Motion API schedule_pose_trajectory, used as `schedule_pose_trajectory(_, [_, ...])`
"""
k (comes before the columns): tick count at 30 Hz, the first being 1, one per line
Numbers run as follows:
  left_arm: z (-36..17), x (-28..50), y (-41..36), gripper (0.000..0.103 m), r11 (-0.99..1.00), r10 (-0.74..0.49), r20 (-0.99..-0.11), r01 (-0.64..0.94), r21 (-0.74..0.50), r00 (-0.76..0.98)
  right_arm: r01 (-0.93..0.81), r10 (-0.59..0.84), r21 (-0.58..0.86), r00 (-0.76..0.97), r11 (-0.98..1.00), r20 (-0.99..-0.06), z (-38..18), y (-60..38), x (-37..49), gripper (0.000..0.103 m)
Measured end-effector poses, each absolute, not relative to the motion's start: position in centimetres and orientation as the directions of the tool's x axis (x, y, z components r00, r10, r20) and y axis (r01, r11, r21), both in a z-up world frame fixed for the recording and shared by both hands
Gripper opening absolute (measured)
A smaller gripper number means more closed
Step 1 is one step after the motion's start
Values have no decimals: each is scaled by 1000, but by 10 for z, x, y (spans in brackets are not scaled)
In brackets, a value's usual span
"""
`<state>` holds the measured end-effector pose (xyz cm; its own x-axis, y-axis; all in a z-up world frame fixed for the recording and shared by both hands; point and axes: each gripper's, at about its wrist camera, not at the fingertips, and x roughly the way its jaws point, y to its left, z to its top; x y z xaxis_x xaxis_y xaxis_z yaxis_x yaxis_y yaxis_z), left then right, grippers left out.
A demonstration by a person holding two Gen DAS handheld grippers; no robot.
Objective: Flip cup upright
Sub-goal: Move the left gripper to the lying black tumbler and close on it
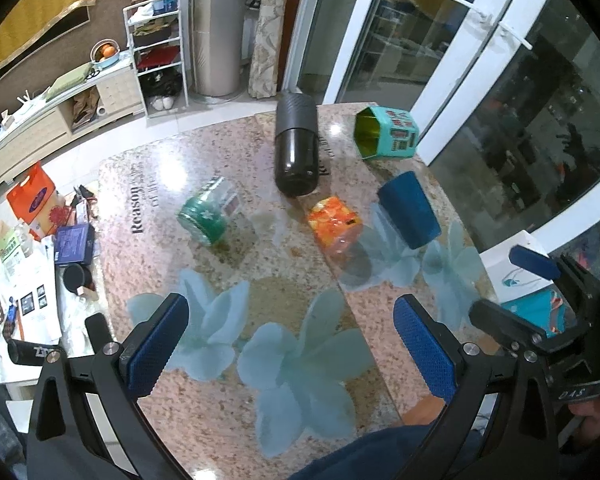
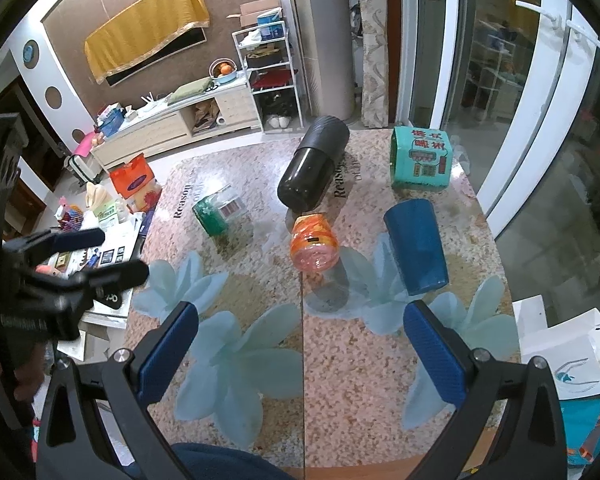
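While both grippers, left gripper and right gripper, hanging open, empty, we're eyeing blue cup near-right: looks light, rigid, slick; grip mid-wall.

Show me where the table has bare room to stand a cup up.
Bare: the near flower-printed strip between both claws and the orange jar, and the left edge beside the green jar. Crowded: the far half, around the black flask, teal tin and blue cup.

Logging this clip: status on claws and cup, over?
Both claws open, empty. Blue cup on table, untouched. Orange jar beside it, apart.
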<state>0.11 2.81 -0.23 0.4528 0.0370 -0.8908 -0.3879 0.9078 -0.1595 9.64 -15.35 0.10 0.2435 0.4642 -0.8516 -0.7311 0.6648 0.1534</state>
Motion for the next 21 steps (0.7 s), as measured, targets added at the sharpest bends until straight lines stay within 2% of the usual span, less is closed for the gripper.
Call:
schedule_pose_trajectory(10, [5, 52, 53, 103, 936, 58, -929, -344, -77, 366, -749, 487, 194, 191, 633, -852, -11, -156, 118, 103])
schedule_pose_trajectory(21, [-8, 152, 52, 103, 967, 40, -960, -254, -33, 276, -776, 508, 193, 185, 601, -841, -16, -159, 164, 103])
